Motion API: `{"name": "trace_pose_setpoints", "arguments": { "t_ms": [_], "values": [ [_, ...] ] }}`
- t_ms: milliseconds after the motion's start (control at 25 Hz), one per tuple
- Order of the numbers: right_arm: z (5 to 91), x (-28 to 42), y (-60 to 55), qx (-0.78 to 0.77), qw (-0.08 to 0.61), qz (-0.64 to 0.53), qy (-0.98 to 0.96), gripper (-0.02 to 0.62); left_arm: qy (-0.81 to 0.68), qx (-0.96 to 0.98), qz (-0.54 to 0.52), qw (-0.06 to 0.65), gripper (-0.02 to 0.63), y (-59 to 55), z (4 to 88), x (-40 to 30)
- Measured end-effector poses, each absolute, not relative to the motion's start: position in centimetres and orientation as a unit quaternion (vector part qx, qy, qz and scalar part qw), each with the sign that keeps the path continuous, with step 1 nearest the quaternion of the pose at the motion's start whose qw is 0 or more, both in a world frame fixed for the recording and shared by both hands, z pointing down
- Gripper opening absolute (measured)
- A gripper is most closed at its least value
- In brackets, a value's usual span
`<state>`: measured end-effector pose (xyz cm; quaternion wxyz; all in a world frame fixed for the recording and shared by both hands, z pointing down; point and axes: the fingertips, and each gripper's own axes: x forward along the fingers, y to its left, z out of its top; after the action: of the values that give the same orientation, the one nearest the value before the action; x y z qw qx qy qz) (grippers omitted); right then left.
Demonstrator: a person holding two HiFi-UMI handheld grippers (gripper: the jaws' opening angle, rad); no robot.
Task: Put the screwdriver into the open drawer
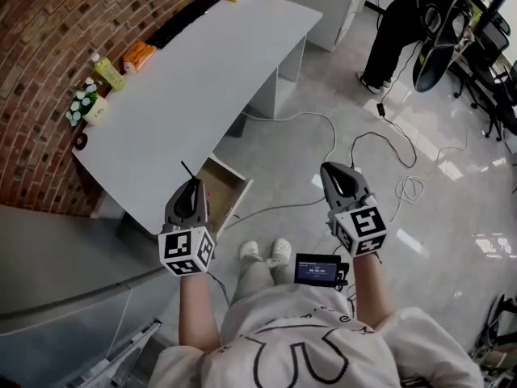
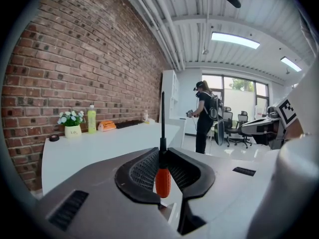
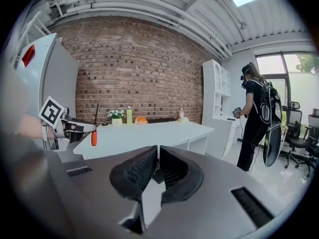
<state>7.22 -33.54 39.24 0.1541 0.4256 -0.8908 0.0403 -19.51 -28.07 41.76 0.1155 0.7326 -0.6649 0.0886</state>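
Two grippers hover off the tabletop's (image 1: 202, 79) near corner: the left gripper (image 1: 191, 186) has its jaws clamped on the upright screwdriver (image 2: 163, 177) beside the open drawer (image 1: 233, 186), and the right gripper (image 1: 333, 170) has its jaws closed on nothing, so the left should probably lower the tool well inside before releasing.

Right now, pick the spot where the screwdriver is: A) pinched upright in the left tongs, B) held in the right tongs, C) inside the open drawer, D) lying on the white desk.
A: the left gripper view shows the screwdriver upright, its orange handle pinched between the left tongs; the right tongs are shut on nothing.
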Motion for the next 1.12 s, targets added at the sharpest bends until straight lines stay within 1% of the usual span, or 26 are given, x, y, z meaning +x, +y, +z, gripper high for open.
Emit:
{"name": "trace_pose_setpoints", "arguments": {
  "t_ms": [360, 800, 1120],
  "values": [
    [42.6, 6.2, -34.6, 0.444, 0.169, 0.085, -0.876, 0.026, -0.632, 0.749, 0.118, 0.16, 0.061, -30.7, 46.0, -20.3],
    [50.9, 6.7, -34.0, 0.456, 0.204, 0.134, -0.856, 0.026, -0.585, 0.761, 0.155, 0.236, 0.061, -31.5, 56.4, -19.1],
    [57.7, 7.5, -34.7, 0.477, 0.209, 0.163, -0.838, 0.026, -0.581, 0.749, 0.174, 0.267, 0.061, -31.9, 63.6, -21.0]
  ]
}}
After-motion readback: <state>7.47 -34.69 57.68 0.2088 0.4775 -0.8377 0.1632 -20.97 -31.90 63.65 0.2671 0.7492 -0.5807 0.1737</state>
